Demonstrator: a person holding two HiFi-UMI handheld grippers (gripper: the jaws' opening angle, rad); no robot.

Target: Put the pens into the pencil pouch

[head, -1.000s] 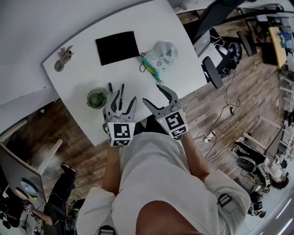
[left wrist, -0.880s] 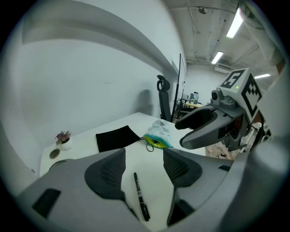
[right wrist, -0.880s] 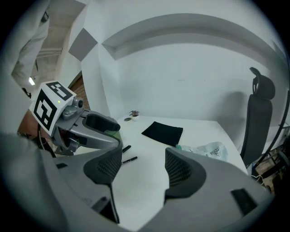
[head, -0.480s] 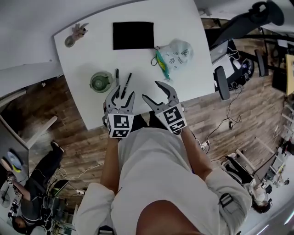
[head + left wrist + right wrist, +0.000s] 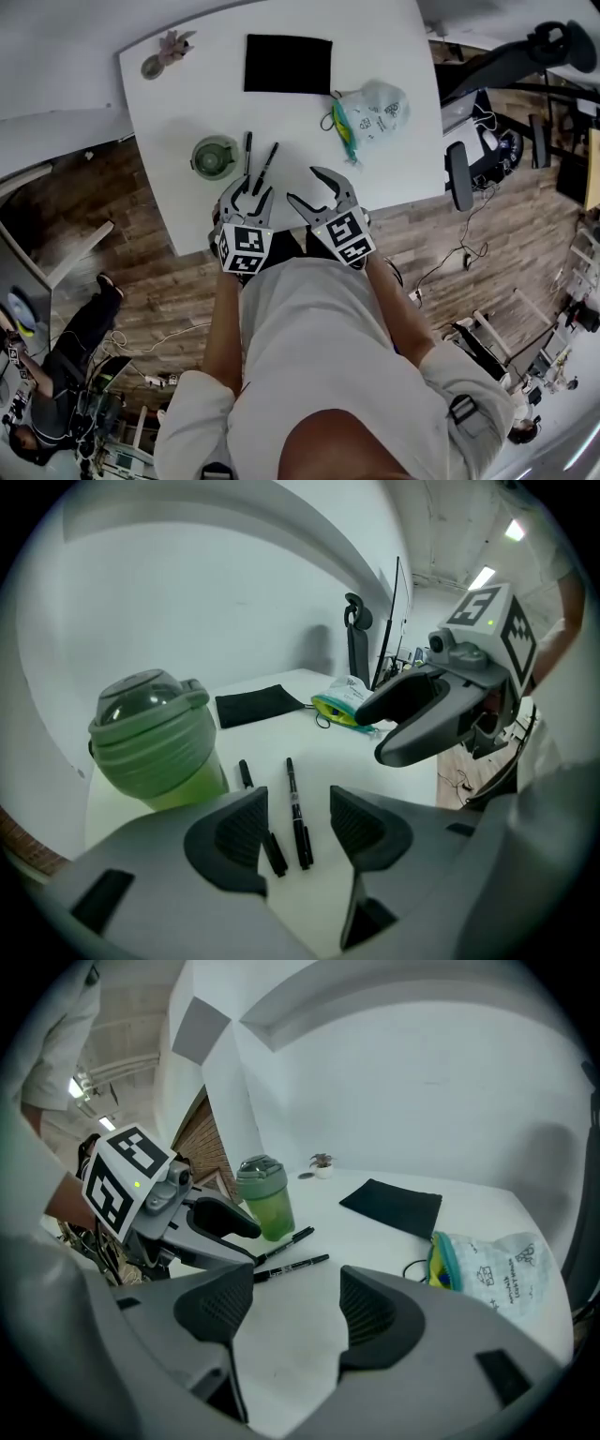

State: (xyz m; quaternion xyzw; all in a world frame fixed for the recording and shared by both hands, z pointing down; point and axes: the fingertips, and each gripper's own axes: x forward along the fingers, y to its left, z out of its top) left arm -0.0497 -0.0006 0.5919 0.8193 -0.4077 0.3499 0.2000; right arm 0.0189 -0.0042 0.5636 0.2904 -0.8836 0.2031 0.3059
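My left hand-held gripper [image 5: 249, 194], jaws lately closing but gripping nothing, hangs over two pens [image 5: 247, 146] just beside the green cup [image 5: 215, 157], right hand-held gripper [image 5: 306, 190] open, empty; I should centre on, seemingly, the pen farther from it alone.

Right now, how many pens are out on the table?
2. The left pen lies just right of the green bottle. The right pen lies beside it, slanted, on the side nearer the pouch. Any pens inside the pouch would be hidden.
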